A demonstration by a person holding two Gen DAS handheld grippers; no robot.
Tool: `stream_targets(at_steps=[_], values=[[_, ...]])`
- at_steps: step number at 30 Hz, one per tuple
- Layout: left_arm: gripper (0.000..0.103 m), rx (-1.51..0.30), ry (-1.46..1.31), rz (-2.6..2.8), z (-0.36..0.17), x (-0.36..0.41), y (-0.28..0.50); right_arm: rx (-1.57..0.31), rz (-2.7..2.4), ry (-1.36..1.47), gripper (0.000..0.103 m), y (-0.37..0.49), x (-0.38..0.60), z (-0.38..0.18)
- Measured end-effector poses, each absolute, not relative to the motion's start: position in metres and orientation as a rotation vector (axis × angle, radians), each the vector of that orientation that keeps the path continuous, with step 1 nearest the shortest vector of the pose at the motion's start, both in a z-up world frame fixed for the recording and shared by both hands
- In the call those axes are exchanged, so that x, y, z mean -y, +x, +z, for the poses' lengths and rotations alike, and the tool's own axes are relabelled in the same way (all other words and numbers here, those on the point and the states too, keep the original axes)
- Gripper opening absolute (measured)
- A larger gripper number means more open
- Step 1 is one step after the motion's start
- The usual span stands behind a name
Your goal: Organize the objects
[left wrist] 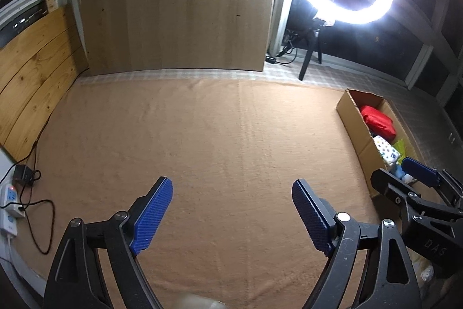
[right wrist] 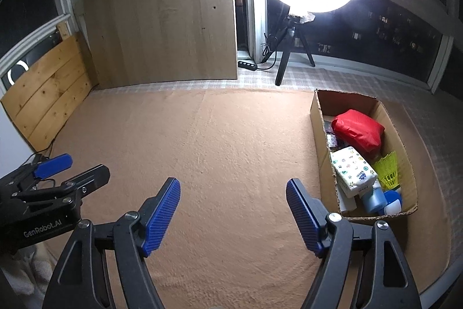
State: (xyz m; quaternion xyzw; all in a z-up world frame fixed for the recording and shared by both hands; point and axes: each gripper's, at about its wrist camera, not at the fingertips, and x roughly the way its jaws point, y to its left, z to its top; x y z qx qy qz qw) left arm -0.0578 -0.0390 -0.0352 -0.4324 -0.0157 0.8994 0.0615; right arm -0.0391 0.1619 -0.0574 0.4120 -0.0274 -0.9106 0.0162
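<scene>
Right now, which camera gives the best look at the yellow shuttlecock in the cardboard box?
The right wrist view: the yellow shuttlecock shows clearly against the cardboard box wall, beside the tissue pack. The left wrist view catches only a yellow sliver, with the right gripper blocking that end of the box.

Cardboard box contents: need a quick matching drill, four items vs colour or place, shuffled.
Items:
1. pouch
2. tissue pack
3. shuttlecock
4. bottle

Descriptions:
A. light blue, near end of the cardboard box
B. red, far end of the box
C. yellow-green, against the right wall
D. white with small printed patterns, mid-box

Pairs: 1-B, 2-D, 3-C, 4-A

Both tongs, left and right, are open and hold nothing above the tan cloth.
</scene>
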Motion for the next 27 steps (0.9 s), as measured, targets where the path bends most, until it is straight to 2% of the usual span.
stream_targets(at_steps=[27], values=[[0.092,0.033,-1.334,2.717,-0.041,0.052,-0.062,0.03,-2.862,1.304,0.073,-0.04,-0.143,-0.061]])
